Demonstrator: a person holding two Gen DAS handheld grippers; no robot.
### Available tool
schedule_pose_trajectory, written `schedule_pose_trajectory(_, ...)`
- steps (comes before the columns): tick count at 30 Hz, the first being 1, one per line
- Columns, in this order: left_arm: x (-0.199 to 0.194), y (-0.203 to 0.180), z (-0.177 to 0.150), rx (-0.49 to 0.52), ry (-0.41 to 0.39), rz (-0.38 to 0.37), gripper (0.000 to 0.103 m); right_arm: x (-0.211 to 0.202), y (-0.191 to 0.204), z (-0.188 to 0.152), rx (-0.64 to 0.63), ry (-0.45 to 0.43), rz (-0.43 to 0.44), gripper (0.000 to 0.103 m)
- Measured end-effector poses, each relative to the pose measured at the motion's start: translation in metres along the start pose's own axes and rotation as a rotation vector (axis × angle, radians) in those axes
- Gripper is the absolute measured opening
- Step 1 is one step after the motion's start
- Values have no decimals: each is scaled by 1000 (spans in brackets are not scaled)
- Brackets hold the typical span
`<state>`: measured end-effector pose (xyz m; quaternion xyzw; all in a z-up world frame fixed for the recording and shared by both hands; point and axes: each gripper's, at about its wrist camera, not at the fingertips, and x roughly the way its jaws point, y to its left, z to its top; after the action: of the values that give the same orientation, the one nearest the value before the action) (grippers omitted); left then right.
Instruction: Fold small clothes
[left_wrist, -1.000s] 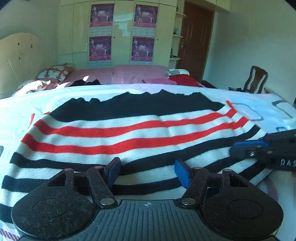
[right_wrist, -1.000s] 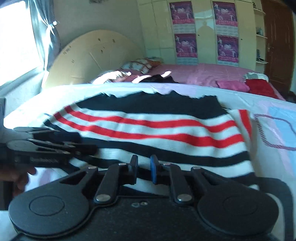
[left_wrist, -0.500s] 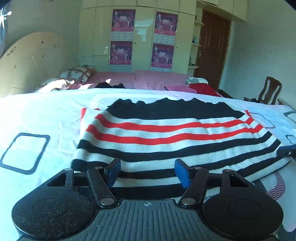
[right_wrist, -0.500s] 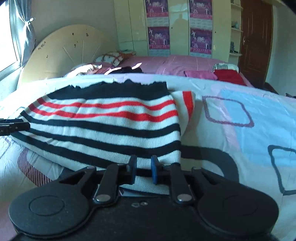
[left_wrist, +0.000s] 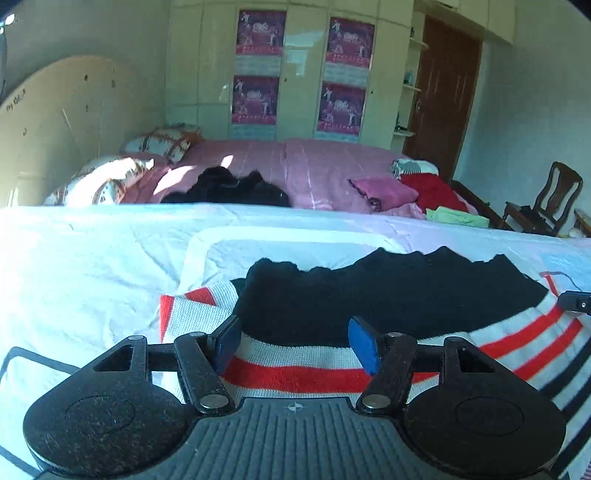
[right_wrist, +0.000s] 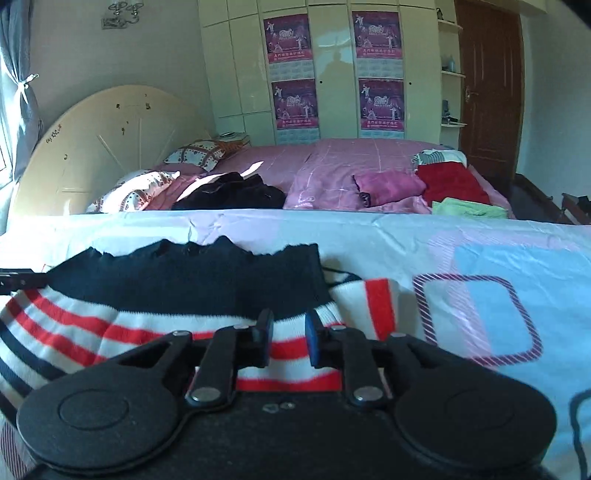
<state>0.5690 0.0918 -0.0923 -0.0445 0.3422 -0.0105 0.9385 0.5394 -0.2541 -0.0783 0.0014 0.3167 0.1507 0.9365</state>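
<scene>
Striped sweater (left_wrist: 369, 314) flat on bedsheet (left_wrist: 92, 266), just ahead of both grippers. Left gripper (left_wrist: 295, 345) wide apart, empty. Right gripper (right_wrist: 289, 334) jaws just been parting, nothing pinched. Soft, floppy knit; take hem corners.

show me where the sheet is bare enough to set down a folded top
Bare sheet lies right of the striped sweater, over the square prints, and left of it too. The pink bed behind is crowded with pillows and clothes.
</scene>
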Motion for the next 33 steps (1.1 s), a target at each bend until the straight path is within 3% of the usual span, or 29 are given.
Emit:
schedule_pose_trajectory(2,25,10,-7,-43,79,24,64,21,-1,0,-29,37,-23,20)
schedule_pose_trajectory(3,25,12,-12,-43,43,18,64,36,-7,-6,-13,103,-55,20)
schedule_pose_trajectory(5,20,10,-14,-36,42,17,64,35,-15,-11,10,69,-22,20)
schedule_pose_trajectory(10,-34,12,-32,-57,-5,56,65,-17,-10,-18,-17,-17,17,25)
schedule_pose_trajectory(11,-46,13,-39,-73,-8,62,71,-26,-9,-23,-24,-25,24,25)
schedule_pose_trajectory(13,-72,15,-59,-122,-35,71,79,-46,-5,-35,-33,-21,48,25)
schedule_pose_trajectory(17,-109,11,-108,-178,-38,26,79,-80,2,-68,-47,-27,55,24)
schedule_pose_trajectory(20,-97,17,-131,-190,49,89,79,-81,-3,-93,-55,25,-12,25)
schedule_pose_trajectory(23,-104,22,-133,-210,33,73,79,-92,3,-84,-46,33,-30,25)
schedule_pose_trajectory(25,-110,24,-134,-234,18,51,79,-106,8,-77,-26,-20,-9,26)
schedule_pose_trajectory(33,-111,24,-141,-415,6,-76,79,-128,31,-73,-17,-51,26,26)
